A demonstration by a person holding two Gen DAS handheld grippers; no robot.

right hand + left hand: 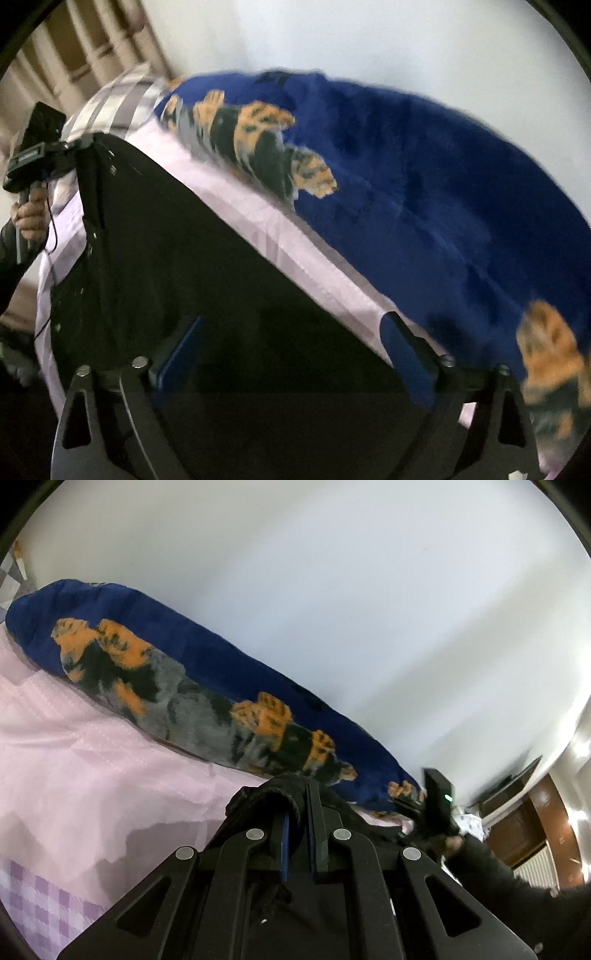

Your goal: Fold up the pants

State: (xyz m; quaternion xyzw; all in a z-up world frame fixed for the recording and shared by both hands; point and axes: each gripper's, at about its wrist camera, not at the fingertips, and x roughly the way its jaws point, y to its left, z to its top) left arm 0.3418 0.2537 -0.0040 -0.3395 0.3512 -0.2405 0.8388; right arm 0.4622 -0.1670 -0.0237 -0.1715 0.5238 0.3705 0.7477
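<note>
The black pants (pixel 221 277) lie spread on a pink bedsheet (pixel 295 254). In the left wrist view my left gripper (pixel 300 797) is shut on a thick edge of the black pants (pixel 266 794), lifted above the sheet. In the right wrist view that same corner hangs raised at the upper left, below the left gripper's body (pixel 35 144) and the hand (pixel 33 218) that holds it. My right gripper (pixel 291 321) stands open over the pants, its blue pads (pixel 406 354) wide apart and pressing on nothing.
A rolled blue blanket (pixel 207 664) with an orange and black animal print lies along the white wall (pixel 369 609). A checked pillow (pixel 110 99) sits at the bed's head. Wooden furniture and a radiator (pixel 535 867) stand at the right.
</note>
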